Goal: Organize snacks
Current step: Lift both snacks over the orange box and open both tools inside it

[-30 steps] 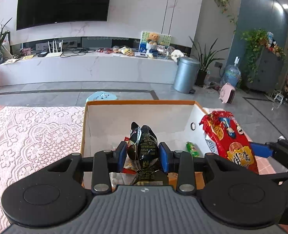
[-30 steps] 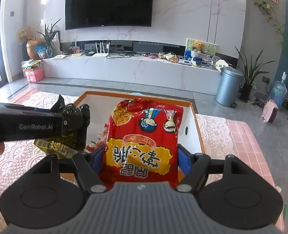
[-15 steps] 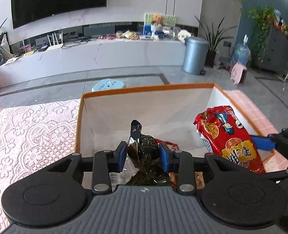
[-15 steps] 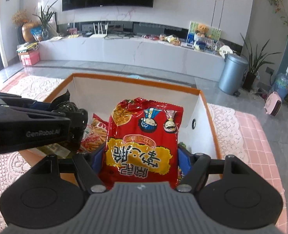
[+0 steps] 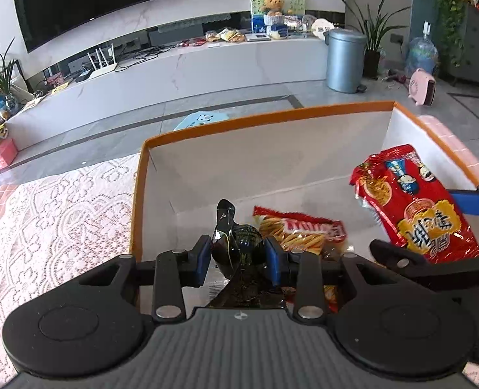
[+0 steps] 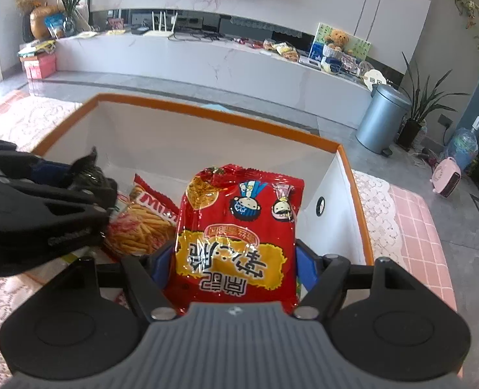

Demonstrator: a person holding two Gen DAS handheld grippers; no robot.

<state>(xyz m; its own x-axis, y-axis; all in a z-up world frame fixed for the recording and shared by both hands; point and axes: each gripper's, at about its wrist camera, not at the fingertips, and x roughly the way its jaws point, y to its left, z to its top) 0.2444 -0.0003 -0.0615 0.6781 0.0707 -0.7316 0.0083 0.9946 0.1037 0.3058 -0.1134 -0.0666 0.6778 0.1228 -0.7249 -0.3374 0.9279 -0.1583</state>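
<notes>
Snack packets sit clamped in both claws: black packet left, red packet right.

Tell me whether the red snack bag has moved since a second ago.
Yes. The red snack bag has sunk deeper inside the box, whose orange rim now sits higher around it.

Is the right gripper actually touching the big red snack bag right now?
Touching. In the right wrist view the right gripper has both blue pads pressed against the sides of the red snack bag, which it holds above the orange-rimmed box.
</notes>
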